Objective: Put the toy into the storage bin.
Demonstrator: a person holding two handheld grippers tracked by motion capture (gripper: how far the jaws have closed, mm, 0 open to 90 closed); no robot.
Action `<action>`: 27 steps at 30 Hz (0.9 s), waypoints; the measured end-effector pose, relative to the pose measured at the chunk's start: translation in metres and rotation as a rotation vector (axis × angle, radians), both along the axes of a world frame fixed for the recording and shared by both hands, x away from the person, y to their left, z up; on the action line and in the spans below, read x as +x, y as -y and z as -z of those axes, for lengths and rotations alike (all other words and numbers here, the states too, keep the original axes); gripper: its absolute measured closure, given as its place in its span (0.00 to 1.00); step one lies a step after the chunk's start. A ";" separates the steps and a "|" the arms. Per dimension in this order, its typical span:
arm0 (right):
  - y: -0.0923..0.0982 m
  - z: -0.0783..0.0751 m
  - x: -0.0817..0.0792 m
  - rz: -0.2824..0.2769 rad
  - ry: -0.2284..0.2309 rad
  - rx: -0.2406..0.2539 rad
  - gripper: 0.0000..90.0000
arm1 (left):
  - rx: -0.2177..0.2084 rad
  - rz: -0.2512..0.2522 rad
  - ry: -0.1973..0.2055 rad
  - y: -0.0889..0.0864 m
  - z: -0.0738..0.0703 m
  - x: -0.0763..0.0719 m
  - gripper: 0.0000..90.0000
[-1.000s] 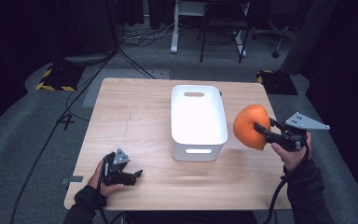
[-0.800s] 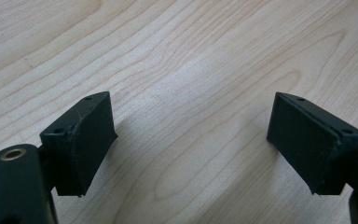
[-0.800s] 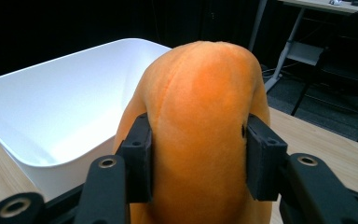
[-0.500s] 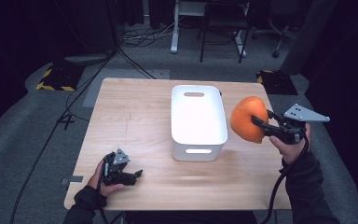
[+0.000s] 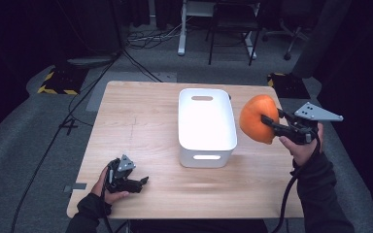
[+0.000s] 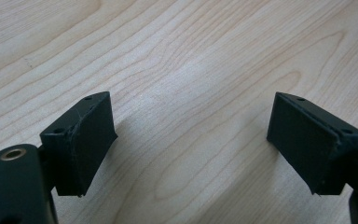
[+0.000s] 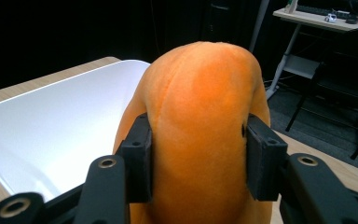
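Note:
A round orange plush toy point(image 5: 256, 118) hangs in the air just right of the white bin point(image 5: 184, 127), level with its rim. My right gripper point(image 5: 267, 122) is shut on it, and in the right gripper view both pads dent the soft orange toy point(image 7: 200, 116) with the bin point(image 7: 51, 126) behind and to the left. Near the table's front left corner my left gripper point(image 5: 144, 181) rests low on the wood, held in a hand. Its jaws stand open over bare wood, with nothing between the fingers point(image 6: 86, 140).
The wooden table point(image 5: 136, 121) has free room left of the bin and along its front edge. Around it lie a grey floor, cables, black-and-yellow floor plates, and chair and desk legs at the back.
My right gripper has lifted the orange toy a little and carried it left, closer to the bin's right rim. The left gripper has stayed where it was.

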State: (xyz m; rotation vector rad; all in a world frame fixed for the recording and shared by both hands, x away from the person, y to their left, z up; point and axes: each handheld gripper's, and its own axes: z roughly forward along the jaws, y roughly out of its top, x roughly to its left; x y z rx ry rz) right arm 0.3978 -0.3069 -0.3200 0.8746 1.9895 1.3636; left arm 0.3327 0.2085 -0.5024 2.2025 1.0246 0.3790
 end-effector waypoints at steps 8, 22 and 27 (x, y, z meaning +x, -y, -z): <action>-0.004 -0.008 0.003 0.008 0.019 0.032 0.58 | -0.007 -0.001 -0.002 0.001 0.000 0.001 0.17; -0.024 -0.020 0.004 -0.043 0.036 0.033 0.58 | -0.009 -0.003 -0.003 0.001 0.000 0.001 0.17; -0.037 -0.026 0.005 -0.077 0.052 0.023 0.58 | -0.002 -0.008 0.000 0.001 0.000 -0.001 0.17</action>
